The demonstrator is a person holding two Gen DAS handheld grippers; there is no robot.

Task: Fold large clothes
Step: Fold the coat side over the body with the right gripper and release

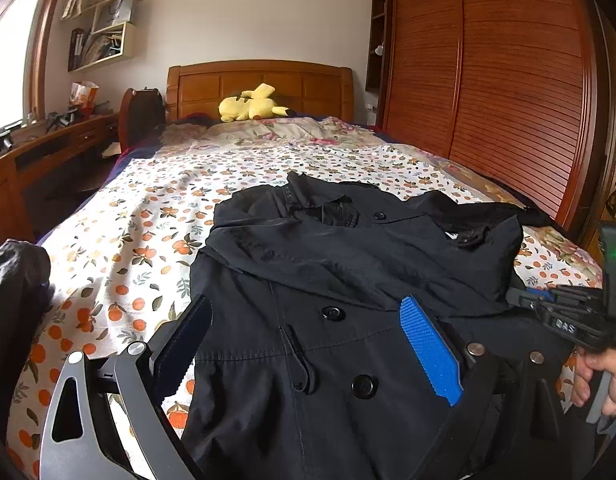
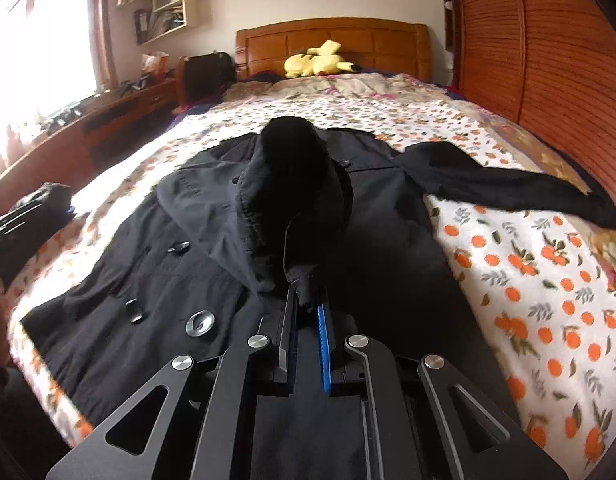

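Note:
A black buttoned coat (image 1: 347, 264) lies front-up on the flowered bedspread (image 1: 148, 216). My left gripper (image 1: 308, 348) is open, and its dark pad (image 1: 188, 340) and blue pad (image 1: 427, 352) stand wide apart over the coat's front near two buttons. In the right wrist view the coat (image 2: 168, 280) spreads across the bed, one sleeve (image 2: 507, 188) stretched out to the right. My right gripper (image 2: 308, 312) is shut on a bunched fold of the coat (image 2: 292, 200), which rises in front of the camera. The right gripper (image 1: 567, 320) also shows at the right edge, held by a hand (image 1: 603, 376).
A yellow plush toy (image 1: 252, 106) rests by the wooden headboard (image 1: 260, 80). A slatted wooden wardrobe (image 1: 507, 80) runs along the right of the bed, and a desk (image 1: 48, 152) with clutter stands under the window on the left. Dark cloth (image 1: 16, 280) sits at the bed's left edge.

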